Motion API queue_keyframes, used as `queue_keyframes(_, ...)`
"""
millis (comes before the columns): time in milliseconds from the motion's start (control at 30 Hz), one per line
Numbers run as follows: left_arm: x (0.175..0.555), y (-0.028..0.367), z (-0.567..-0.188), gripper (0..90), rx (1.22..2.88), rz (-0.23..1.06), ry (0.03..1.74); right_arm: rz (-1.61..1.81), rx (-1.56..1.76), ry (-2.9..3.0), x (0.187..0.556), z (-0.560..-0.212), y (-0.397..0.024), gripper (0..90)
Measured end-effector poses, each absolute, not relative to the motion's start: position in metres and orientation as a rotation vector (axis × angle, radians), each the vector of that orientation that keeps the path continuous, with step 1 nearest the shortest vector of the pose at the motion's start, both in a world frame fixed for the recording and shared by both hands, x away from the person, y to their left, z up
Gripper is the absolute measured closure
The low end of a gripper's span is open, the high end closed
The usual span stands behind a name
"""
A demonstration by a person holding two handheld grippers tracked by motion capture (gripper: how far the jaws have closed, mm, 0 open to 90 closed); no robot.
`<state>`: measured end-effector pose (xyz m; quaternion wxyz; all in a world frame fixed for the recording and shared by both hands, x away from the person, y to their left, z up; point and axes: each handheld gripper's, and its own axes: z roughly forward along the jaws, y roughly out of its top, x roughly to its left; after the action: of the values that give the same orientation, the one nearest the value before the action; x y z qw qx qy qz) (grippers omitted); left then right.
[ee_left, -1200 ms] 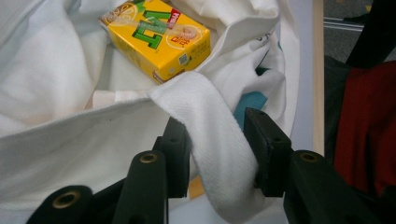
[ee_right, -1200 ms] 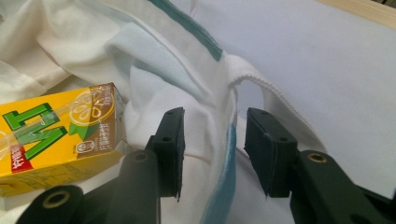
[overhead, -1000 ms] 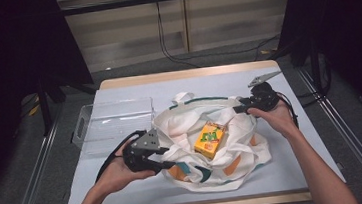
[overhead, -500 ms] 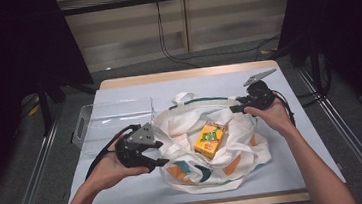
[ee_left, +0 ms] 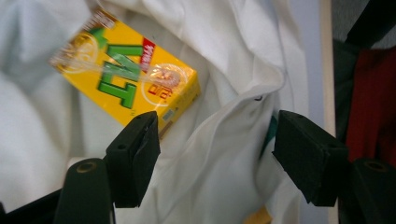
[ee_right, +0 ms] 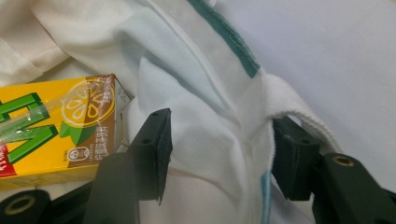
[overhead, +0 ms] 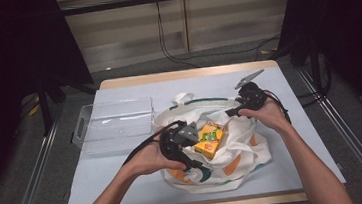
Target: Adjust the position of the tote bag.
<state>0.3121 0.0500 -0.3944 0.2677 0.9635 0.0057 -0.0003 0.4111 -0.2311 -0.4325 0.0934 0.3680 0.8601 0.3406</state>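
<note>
A white cloth bag (overhead: 224, 153) with a green edge lies in the middle of the bench (overhead: 126, 177), on its pale blue cover. On top of the bag, between the two hands, rests a yellow drink carton (overhead: 210, 138) with green letters, lying flat and a little turned.

The left tool (overhead: 194, 153) is at the near left side of the bag, just beside the carton. Its jaws have just been opening and now they stand spread. In the left gripper view a fold of the bag cloth (ee_left: 224, 154) lies between them, but the pads do not press on it; one jaw is just in front of a corner of the carton (ee_left: 128, 74), and I cannot tell if it touches it.

The right tool (overhead: 234, 111) is at the far right edge of the bag. Its jaws also have just been opening and stand apart. In the right gripper view the rim of the bag and one white handle strap (ee_right: 299, 109) sit between them; whether the right jaw touches the strap I cannot tell, and the left jaw has a gap to the cloth. The carton (ee_right: 56, 126) lies to the left of this tool.

A clear plastic tray (overhead: 89, 136) stands on the bench to the left of the bag, near it but apart.
</note>
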Motion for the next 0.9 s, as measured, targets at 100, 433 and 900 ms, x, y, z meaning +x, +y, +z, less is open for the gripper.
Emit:
queue_keyframes(100, 0.311, 0.043, -0.406, 37.4, 2.617, -0.048, -0.001, 0.982, 1.071, 2.57, 0.413, -0.436, -0.228, 42.5)
queue_keyframes(433, 0.298, 0.043, -0.417, 67.2, 2.715, -0.102, -0.119, 0.901, 1.099, 2.614, 0.417, -0.444, -0.224, 50.1)
queue_keyframes(900, 0.283, 0.056, -0.418, 82.4, 2.584, -0.18, -0.11, 0.787, 1.106, 2.535, 0.432, -0.44, -0.218, 82.2)
